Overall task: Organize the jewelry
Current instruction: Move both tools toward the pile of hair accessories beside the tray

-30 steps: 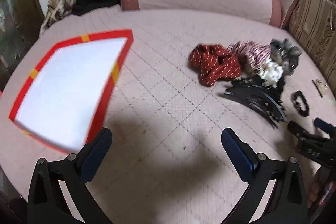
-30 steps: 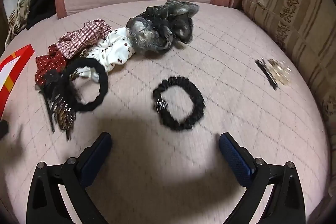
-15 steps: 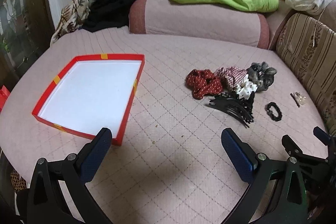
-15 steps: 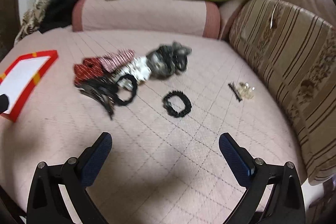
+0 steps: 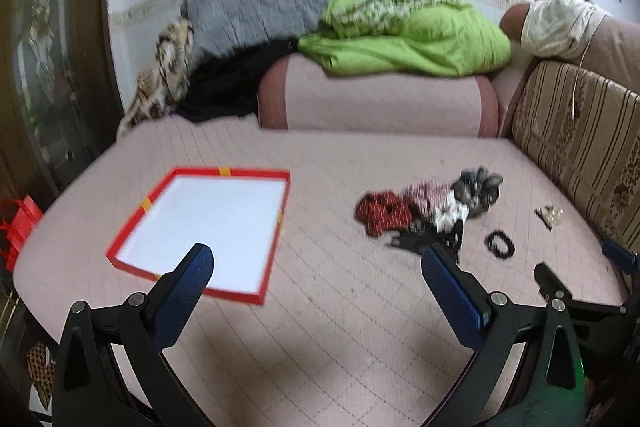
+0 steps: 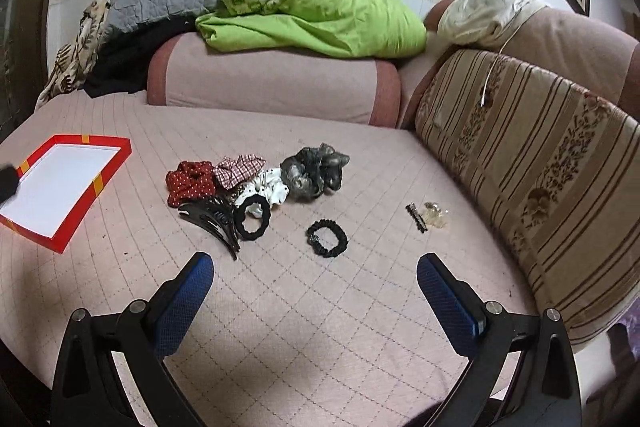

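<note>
Both grippers hang above the pink quilted bed (image 6: 320, 327) with their blue-padded fingers spread wide and nothing between them — the left gripper (image 5: 316, 267) near the front edge, the right gripper (image 6: 316, 275) beside it. Ahead of the right one lies a black scrunchie (image 6: 328, 238), apart from a heap at mid-bed: a black claw clip (image 6: 212, 221), a black hair tie (image 6: 252, 218), and red dotted (image 6: 188, 183), checked, white and grey scrunchies. A small hair pin (image 6: 416, 218) and clear clip lie near the right edge. The empty red tray (image 5: 208, 227) sits toward the left edge.
</note>
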Motion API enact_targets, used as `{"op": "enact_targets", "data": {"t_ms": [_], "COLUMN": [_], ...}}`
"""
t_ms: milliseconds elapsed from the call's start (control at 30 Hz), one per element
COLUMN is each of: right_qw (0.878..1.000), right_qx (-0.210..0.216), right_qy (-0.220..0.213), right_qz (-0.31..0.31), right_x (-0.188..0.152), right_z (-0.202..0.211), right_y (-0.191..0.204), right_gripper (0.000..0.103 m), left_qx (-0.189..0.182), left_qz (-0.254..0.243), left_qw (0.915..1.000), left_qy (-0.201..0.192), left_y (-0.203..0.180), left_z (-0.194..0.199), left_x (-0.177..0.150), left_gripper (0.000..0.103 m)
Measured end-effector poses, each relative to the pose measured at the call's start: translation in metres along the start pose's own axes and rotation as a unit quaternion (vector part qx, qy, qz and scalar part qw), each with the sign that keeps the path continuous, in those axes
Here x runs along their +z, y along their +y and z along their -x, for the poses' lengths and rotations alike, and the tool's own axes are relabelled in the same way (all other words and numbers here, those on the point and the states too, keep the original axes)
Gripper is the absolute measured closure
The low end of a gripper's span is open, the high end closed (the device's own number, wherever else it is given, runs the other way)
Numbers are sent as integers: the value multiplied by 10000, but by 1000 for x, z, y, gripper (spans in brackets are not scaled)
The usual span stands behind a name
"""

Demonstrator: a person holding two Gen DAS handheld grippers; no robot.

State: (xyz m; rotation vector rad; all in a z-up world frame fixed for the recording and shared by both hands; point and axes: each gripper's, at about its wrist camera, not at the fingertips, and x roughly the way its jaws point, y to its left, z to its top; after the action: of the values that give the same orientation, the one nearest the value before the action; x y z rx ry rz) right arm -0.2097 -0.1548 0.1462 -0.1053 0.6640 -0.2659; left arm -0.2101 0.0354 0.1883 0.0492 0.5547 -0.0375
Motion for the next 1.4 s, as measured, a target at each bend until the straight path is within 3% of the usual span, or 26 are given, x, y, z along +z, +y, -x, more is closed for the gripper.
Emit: {"op": "enact_targets", "data": {"t_ms": [233,433,1000,1200,1300,1400], "right_qw": [9994,9989,9989,9982,9988,9993], "right_qx": [-55,-37,35,205,170,89], "right_qy": [-315,-452,-425,-181,50,-21], "right_qz": [-89,-142,-191,-534,-447,-372], "right_x": [2,4,0,-7,-8,-8], "right_z": [15,20,22,2,-10,-11], "right_y": [0,-1,1,-7,-6,-7], "right_gripper": [0,0,0,0,0,0], "left_qx": [286,244,-77,23,74,140], "left_qz": [-115,-96,84,186,172,116], "left_qw": [9957,9947,9996,9998,9998,9998], "left_qy": [-879,-996,-246,-83,-49,-42], "left_y": [-3,1,6,13,16,16], "left_z": [38,49,18,0,-10,-18], "left_x": [11,14,9,6,6,7], "left_gripper": [0,0,0,0,0,0]}}
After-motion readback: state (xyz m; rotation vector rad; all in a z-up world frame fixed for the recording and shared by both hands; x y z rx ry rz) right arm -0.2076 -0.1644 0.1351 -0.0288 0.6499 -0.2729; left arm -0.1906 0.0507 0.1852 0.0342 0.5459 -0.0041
